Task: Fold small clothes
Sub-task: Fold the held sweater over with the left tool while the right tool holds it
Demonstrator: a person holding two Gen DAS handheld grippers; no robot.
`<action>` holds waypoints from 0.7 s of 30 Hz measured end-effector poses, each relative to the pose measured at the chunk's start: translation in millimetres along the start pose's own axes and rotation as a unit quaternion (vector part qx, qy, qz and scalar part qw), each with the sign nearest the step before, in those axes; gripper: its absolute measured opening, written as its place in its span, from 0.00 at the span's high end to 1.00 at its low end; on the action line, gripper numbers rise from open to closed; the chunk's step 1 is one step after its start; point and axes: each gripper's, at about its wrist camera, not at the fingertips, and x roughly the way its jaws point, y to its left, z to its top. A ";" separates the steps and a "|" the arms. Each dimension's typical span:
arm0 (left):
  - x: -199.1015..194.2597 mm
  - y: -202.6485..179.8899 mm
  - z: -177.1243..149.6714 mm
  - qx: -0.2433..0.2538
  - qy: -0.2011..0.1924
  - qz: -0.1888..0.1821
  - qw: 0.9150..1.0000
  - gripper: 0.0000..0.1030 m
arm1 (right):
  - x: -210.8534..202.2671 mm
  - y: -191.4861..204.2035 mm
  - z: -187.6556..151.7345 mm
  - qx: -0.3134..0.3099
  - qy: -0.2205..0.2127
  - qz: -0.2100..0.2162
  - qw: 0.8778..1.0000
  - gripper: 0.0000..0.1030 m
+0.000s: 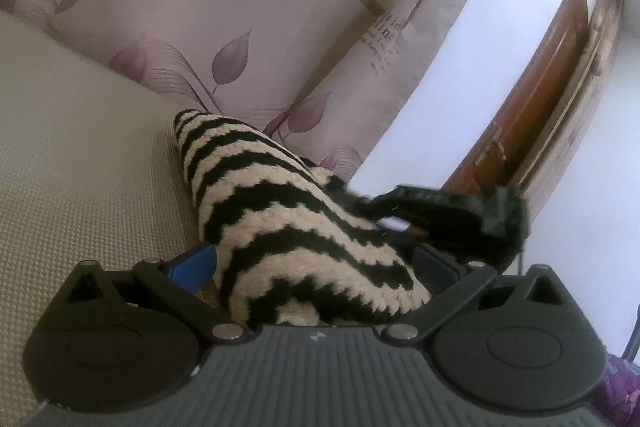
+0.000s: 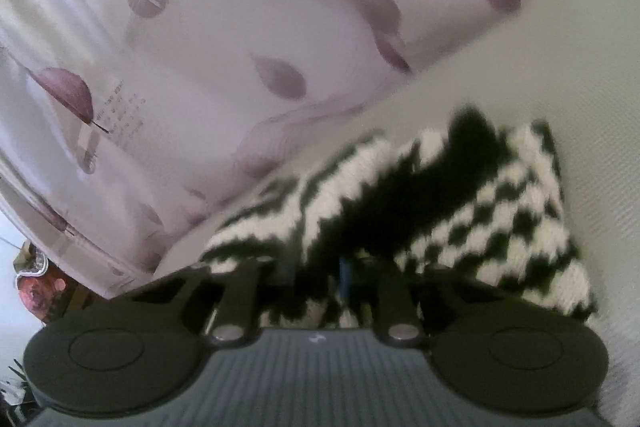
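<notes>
Left wrist view shows the left gripper [image 1: 316, 267] with jaws spread wide, a black-and-cream zigzag-striped knitted garment [image 1: 280, 219] bunched between its fingers and lying on the beige woven surface [image 1: 80, 163], before a lilac leaf-print curtain [image 1: 224, 7]. Right wrist view is blurred: the right gripper [image 2: 320, 279] has jaws nearly together, pinching the garment's [image 2: 460, 211] near edge.
</notes>
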 end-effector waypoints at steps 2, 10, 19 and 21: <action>-1.4 0.3 -0.4 0.001 -0.004 -0.001 1.000 0.00 | -18.0 4.1 10.7 -0.007 -0.036 0.010 0.999 0.86; 0.2 2.0 -0.8 -0.007 0.003 0.003 1.000 0.00 | -60.8 -24.9 36.2 -0.035 -0.052 -0.038 0.997 0.90; 4.2 2.0 -0.2 -0.001 0.009 0.006 1.000 0.00 | -64.5 -64.0 12.4 0.006 -0.052 -0.048 0.998 0.90; 4.0 2.8 -0.8 -0.003 0.011 0.006 1.000 0.00 | -67.6 -65.1 17.4 0.029 -0.053 -0.018 0.998 0.88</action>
